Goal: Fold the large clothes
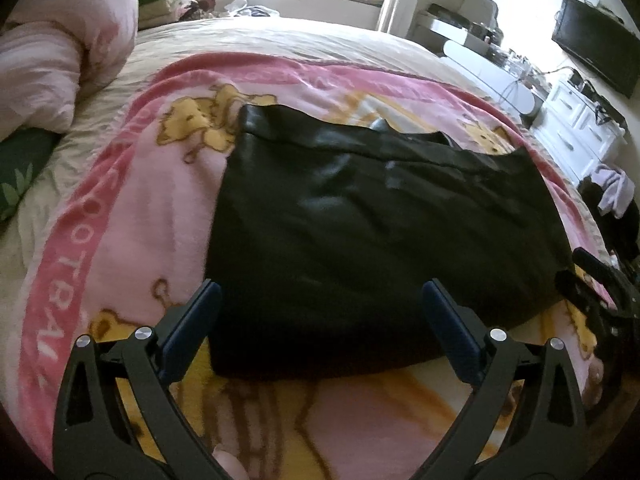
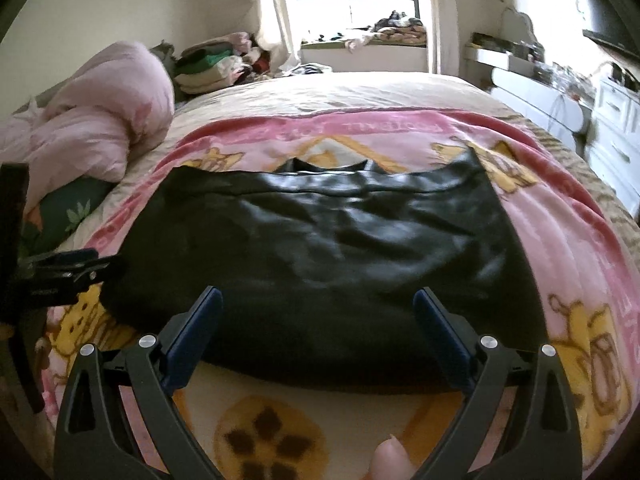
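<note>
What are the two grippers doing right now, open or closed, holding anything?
Left gripper: open, holding nothing, poised over the near edge of the black garment.
Right gripper: open, holding nothing, over the same near edge.

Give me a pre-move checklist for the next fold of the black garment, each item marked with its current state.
1. Left gripper open and empty: ok, both fingers spread wide.
2. Right gripper open and empty: ok, fingers spread, nothing between them.
3. Black garment lying flat on the pink cartoon blanket: ok, only light wrinkles.
4. Near edge of the garment within both grippers' view: ok, it lies just ahead of the fingertips in each wrist view.
5. Far edge tidy: not ok, a flap sticks up beyond the top seam.
6. Fingers touching the fabric: cannot tell, they hover over or near the near edge.
</note>
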The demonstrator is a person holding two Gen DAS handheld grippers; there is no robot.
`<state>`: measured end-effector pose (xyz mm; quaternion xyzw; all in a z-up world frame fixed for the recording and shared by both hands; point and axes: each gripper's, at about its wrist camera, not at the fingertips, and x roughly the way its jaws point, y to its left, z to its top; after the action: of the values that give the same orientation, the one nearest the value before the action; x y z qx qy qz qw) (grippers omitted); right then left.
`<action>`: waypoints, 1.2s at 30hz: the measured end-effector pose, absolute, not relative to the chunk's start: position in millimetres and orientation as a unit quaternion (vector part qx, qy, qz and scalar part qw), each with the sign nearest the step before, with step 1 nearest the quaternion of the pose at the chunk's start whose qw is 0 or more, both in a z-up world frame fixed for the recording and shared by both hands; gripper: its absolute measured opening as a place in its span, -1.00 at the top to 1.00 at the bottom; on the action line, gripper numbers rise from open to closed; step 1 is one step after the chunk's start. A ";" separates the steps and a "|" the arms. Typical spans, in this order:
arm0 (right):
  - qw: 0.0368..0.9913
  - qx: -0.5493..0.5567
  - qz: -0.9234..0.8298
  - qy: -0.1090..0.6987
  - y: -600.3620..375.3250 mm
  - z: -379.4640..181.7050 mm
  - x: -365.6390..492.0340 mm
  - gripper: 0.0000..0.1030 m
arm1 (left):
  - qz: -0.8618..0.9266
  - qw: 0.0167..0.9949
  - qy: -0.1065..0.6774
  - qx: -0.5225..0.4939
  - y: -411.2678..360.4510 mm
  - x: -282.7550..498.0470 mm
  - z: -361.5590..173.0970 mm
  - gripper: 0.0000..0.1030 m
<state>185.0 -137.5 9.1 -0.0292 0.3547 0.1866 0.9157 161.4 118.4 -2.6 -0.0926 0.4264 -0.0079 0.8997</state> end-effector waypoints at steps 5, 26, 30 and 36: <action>0.911 -0.043 0.209 0.354 -113.9 10.2 183.2 -0.85 | 0.004 0.898 0.427 -0.104 132.0 162.8 -3.6 -0.82; 0.872 -0.100 0.307 0.369 -20.6 -10.3 165.5 0.26 | 0.052 0.884 0.440 -0.151 189.3 202.8 -21.7 -0.82; 0.859 -0.114 0.321 0.381 -3.3 -18.8 165.6 0.32 | 0.023 0.881 0.433 -0.191 197.9 221.5 -27.8 -0.82; 0.833 -0.120 0.303 0.448 9.0 -59.2 185.8 0.36 | -0.002 0.858 0.453 -0.242 205.6 238.2 -55.4 -0.76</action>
<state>185.8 9.0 -59.2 -0.1197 0.4479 0.3034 0.8325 238.2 205.6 -55.4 -0.2424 0.4531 -0.0018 0.8579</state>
